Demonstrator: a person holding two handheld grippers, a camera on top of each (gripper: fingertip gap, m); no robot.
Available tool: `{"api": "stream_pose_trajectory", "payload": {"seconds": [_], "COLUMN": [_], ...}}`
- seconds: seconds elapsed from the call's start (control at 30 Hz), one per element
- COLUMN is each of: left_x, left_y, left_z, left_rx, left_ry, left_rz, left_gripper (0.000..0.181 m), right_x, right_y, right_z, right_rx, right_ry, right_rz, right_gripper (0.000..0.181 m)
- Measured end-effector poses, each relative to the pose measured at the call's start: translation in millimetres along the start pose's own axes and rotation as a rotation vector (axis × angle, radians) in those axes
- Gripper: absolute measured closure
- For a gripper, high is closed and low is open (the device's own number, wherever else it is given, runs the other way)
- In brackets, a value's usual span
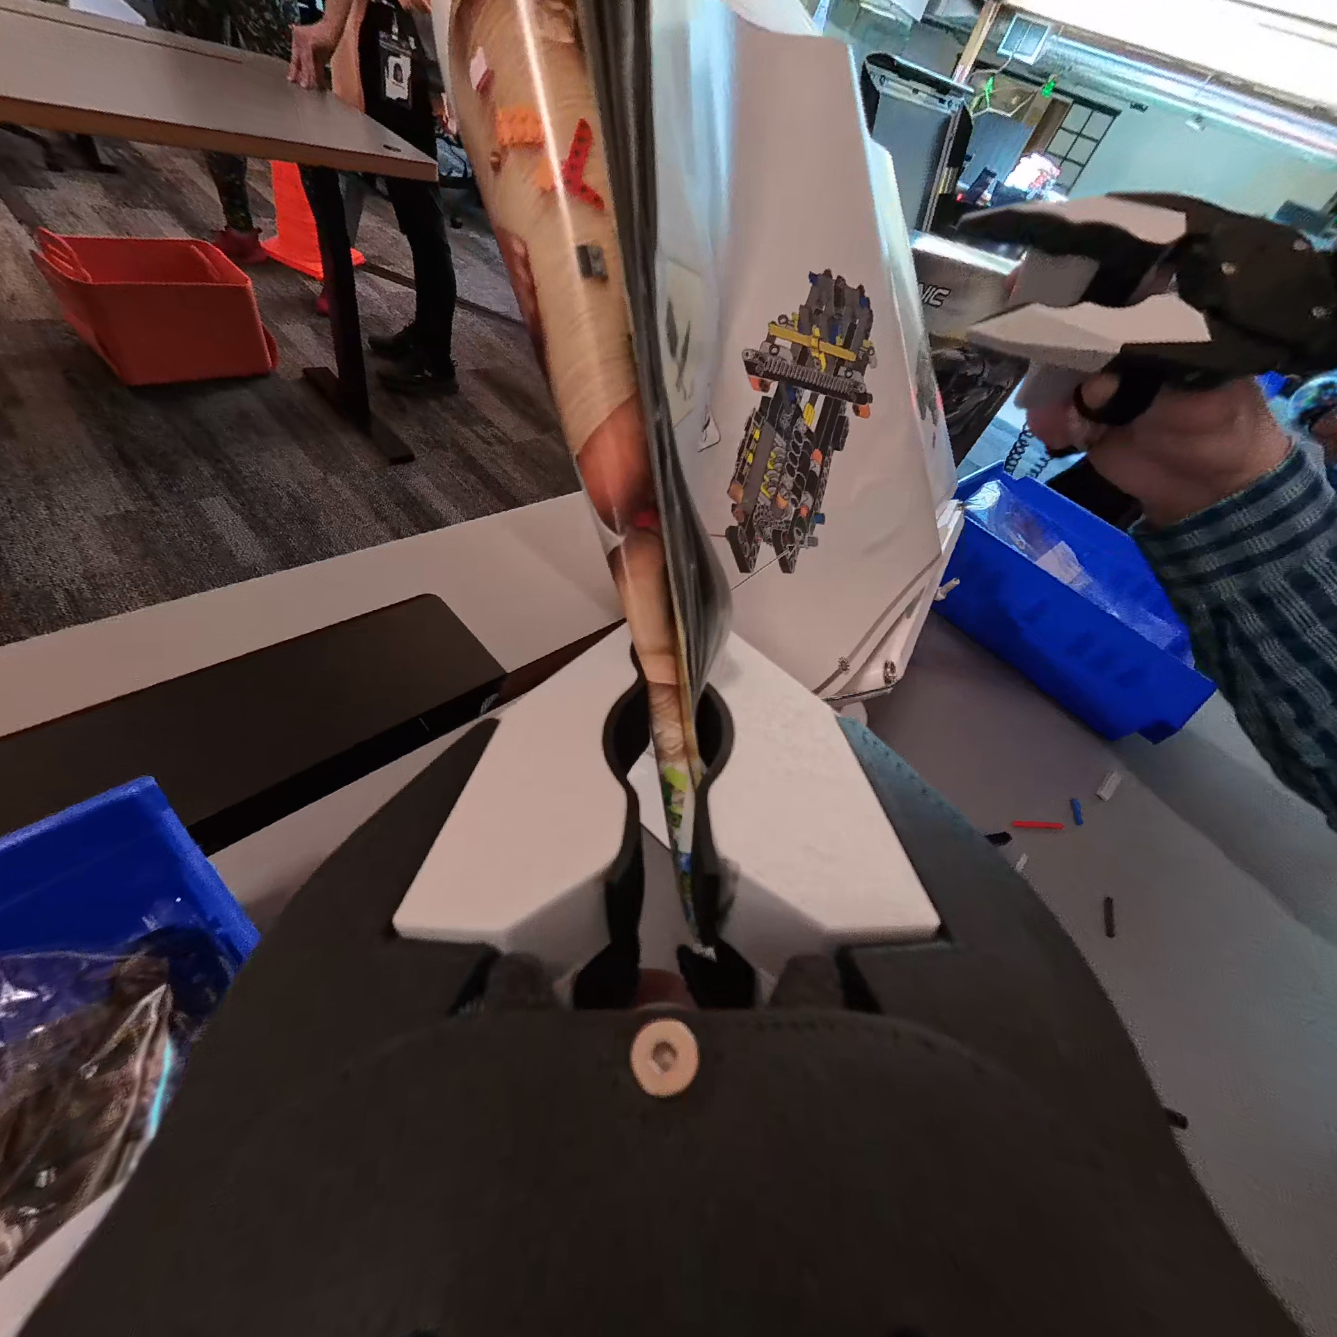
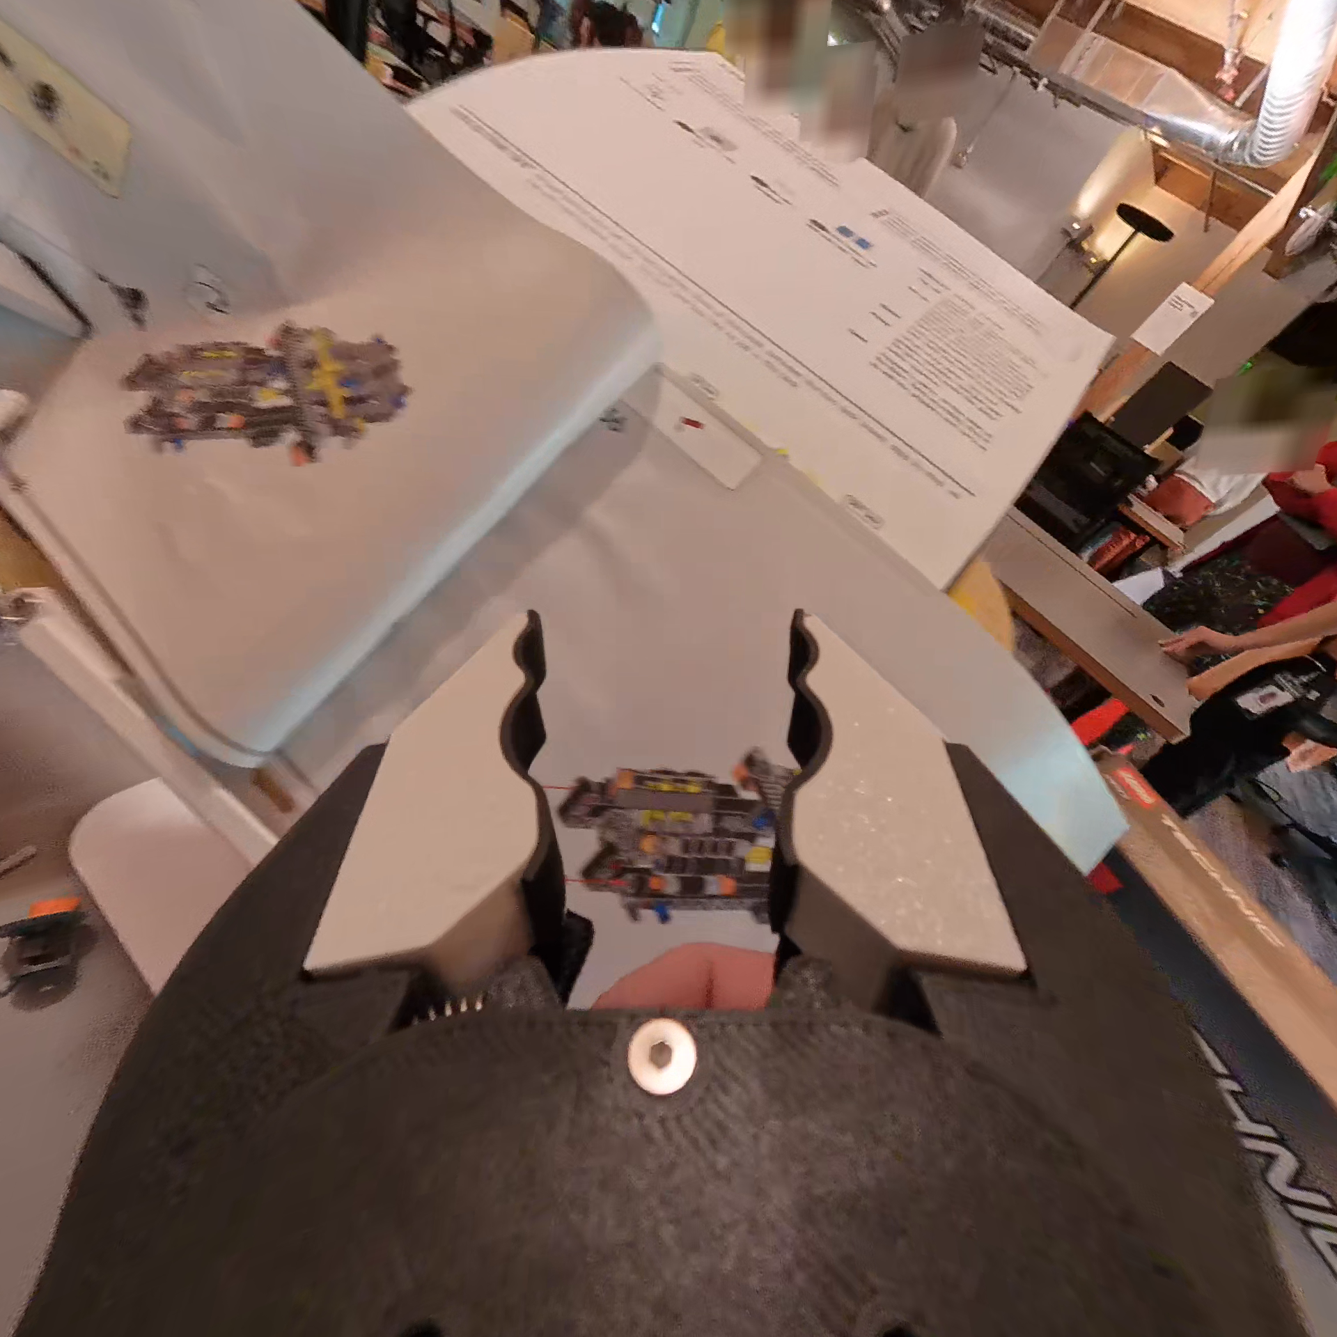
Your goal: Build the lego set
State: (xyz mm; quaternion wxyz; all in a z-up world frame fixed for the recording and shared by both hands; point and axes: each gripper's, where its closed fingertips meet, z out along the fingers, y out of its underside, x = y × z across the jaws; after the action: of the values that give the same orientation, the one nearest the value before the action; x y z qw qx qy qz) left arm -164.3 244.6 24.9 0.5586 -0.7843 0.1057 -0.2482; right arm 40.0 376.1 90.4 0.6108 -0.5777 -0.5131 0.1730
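My left gripper (image 1: 669, 651) is shut on the edge of the Lego instruction booklet (image 1: 564, 289) and holds a stack of its pages and the cover upright. Behind them stands an open white page with a drawing of the model (image 1: 803, 405). My right gripper (image 2: 664, 622) is open and empty, hovering just above the booklet's open pages (image 2: 687, 550), and touches nothing. It also shows in the left wrist view (image 1: 1013, 289) at the right, jaws apart, held by a hand. A curled page with a model drawing (image 2: 289, 470) lies to its left.
A blue bin (image 1: 1071, 615) with plastic bags stands right of the booklet, another blue bin (image 1: 108, 854) at the left. Small loose pieces (image 1: 1038, 825) lie on the grey table. A small dark build (image 2: 43, 940) sits at the left and the set's box (image 2: 1230, 940) at the right. The grippers' ends are close to 25 cm from one another.
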Motion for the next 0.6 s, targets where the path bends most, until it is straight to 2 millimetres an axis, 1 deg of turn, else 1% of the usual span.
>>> {"api": "stream_pose_trajectory", "payload": {"seconds": [0.1,0.23,0.3,0.37,0.47,0.6], "left_x": [-4.7,-13.4,-17.8,-24.7,-26.1,-23.0], "left_y": [-3.6,-9.6,-10.7,-14.9,-15.2,-12.4], "left_z": [-2.8,-7.1,-7.9,-9.8,-12.4,-13.9], "left_rx": [-0.004,0.002,-0.001,0.016,0.007,0.010], "left_ry": [0.009,-0.002,0.001,-0.004,0.001,0.003], "left_rz": [-0.002,0.008,0.009,-0.010,-0.009,-0.013], "left_gripper": [0.181,0.181,0.181,0.181,0.181,0.181], "right_x": [23.1,46.5,51.5,57.7,62.0,58.7], "right_y": [3.8,17.1,28.1,39.9,40.0,38.1], "right_z": [0.8,3.0,6.8,11.1,11.0,11.1], "right_rx": [0.006,-0.014,-0.043,-0.082,-0.069,-0.058], "right_ry": [-0.004,-0.041,-0.074,-0.067,-0.069,-0.068], "right_rz": [0.027,0.065,0.076,0.043,0.033,0.002], "right_gripper": [0.112,0.098,0.093,0.091,0.091,0.095]}}
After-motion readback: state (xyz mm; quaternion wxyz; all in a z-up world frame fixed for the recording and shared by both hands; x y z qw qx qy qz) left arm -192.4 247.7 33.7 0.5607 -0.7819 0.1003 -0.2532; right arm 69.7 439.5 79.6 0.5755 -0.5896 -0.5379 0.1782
